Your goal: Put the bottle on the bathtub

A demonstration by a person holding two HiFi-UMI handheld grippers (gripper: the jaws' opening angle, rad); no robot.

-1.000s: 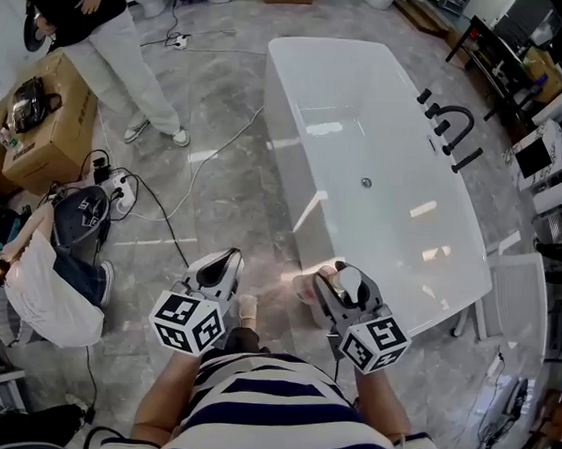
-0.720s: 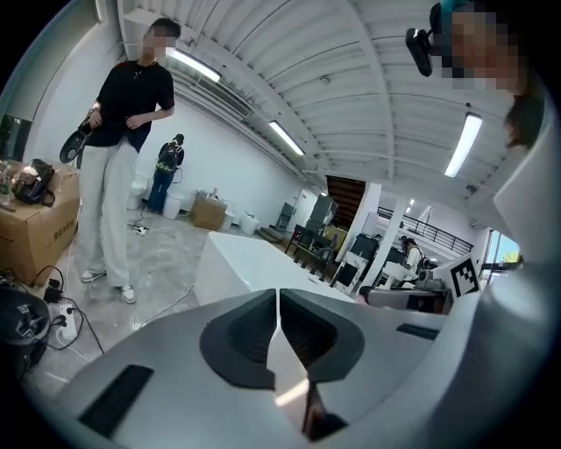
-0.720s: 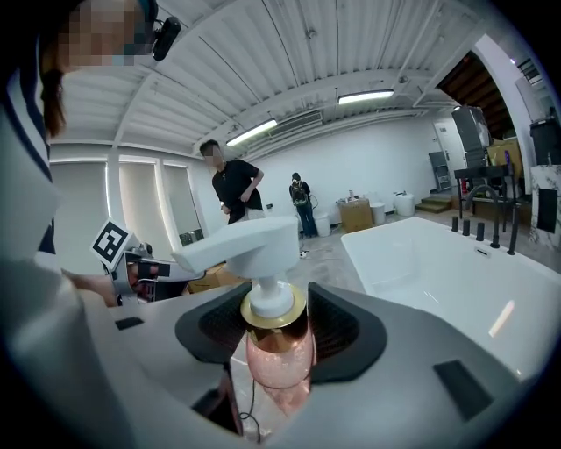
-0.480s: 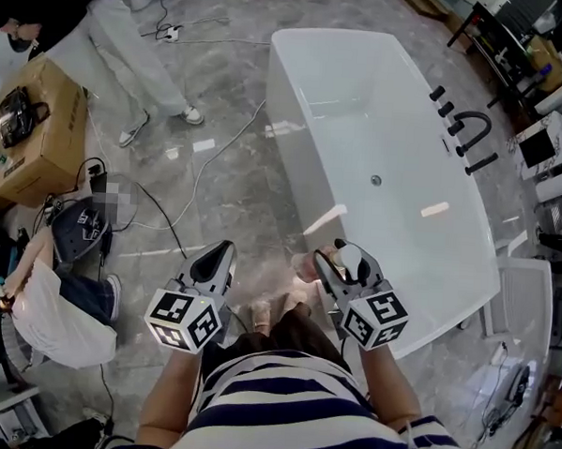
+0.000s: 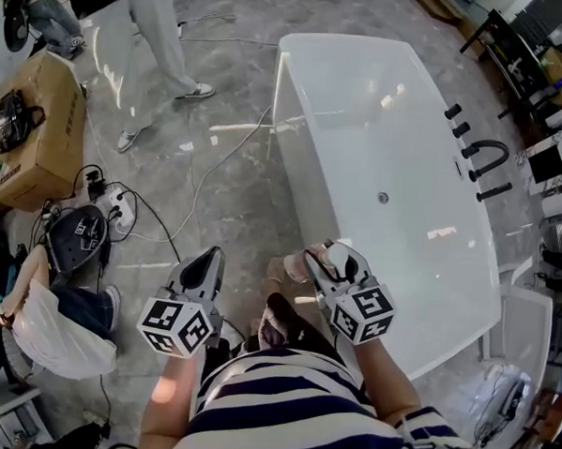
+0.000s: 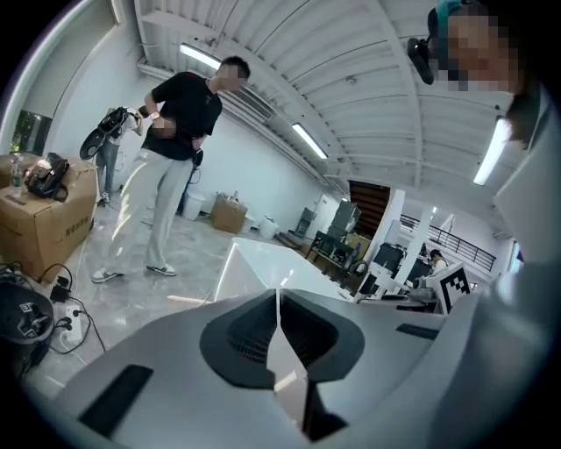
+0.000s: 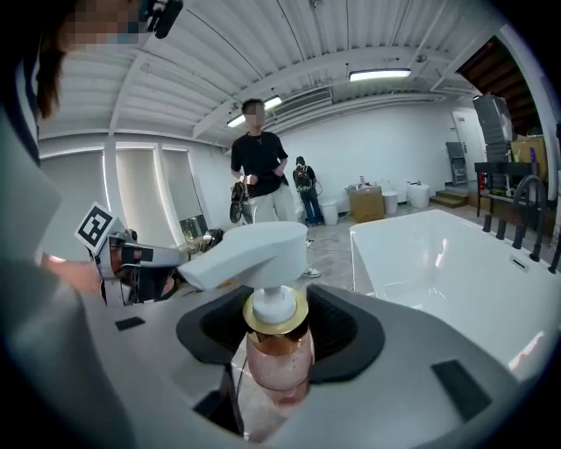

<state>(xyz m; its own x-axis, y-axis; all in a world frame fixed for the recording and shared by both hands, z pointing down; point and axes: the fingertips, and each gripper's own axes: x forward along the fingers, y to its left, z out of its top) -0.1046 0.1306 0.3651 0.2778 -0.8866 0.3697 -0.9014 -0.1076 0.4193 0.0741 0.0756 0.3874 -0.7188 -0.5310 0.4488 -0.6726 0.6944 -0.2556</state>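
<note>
1. The right gripper (image 5: 319, 260) holds the bottle (image 7: 279, 355). Its fingers (image 7: 344, 338) squeeze the pink body from both sides, just under the gold ring and the white pump top.
2. The bottle is up in the air, just beside the near end of the bathtub (image 5: 295, 144). It is not on the tub yet.
3. The left gripper (image 5: 202, 269) has nothing in it. Its fingers (image 6: 238, 338) are pressed together (only a thin line shows between them).
4. To do this step well, I think the bottle should first go over the white edge of the tub, standing straight up.
5. That edge looks thin and smooth. So the whole bottom of the bottle should sit on it, not half off. If not, it may slip into the tub or drop on the floor.
6. Go down slowly. Open the fingers only when the bottle stands by itself.
7. There are cables (image 5: 194, 181) on the floor to the left, so it is good to step with care.
</note>
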